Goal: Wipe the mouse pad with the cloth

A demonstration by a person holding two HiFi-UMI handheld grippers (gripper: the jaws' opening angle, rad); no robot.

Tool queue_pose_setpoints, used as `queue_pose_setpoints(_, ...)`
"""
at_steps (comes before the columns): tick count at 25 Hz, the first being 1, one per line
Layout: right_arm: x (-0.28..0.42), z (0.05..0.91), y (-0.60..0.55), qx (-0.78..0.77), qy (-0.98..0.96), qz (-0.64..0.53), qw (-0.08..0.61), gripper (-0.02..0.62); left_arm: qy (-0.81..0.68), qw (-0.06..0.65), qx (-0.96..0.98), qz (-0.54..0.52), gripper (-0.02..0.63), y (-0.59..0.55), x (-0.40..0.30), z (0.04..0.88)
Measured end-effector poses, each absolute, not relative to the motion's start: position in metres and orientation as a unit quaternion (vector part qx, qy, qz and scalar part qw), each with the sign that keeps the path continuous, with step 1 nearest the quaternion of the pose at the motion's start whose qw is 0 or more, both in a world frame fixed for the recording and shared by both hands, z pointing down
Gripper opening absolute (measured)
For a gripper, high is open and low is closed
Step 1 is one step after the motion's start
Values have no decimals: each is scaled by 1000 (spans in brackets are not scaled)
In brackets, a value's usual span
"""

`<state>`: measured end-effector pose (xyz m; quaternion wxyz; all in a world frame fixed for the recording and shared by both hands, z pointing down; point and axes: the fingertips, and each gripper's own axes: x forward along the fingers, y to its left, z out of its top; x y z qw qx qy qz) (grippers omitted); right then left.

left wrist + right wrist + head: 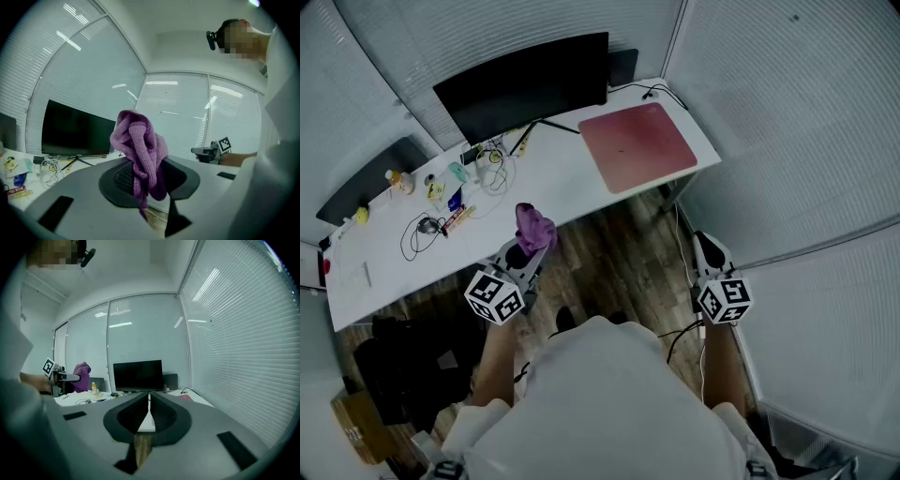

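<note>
A pink-red mouse pad (637, 145) lies at the right end of the white desk (553, 187). My left gripper (528, 251) hangs over the desk's front edge, shut on a bunched purple cloth (533, 228), which fills the jaws in the left gripper view (139, 157). My right gripper (710, 253) is off the desk's right end, over the wooden floor, shut with nothing held (149, 409). In the right gripper view the cloth (82, 376) shows far left and the mouse pad (185, 398) is a thin strip.
A black monitor (525, 84) stands at the back of the desk. Cables (492, 169), small bottles and clutter (431, 187) sit left of centre. A keyboard (366, 178) lies at the far left. Window blinds surround the desk; cables trail on the floor (680, 234).
</note>
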<state>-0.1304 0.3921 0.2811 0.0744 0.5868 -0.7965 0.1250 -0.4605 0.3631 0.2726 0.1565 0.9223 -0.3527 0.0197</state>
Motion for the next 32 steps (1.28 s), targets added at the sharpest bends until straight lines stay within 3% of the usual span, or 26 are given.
queue_pose_setpoints(32,-78,304,392,529,-833,136,88,40,-399,161,902,28,118,403,-387,291)
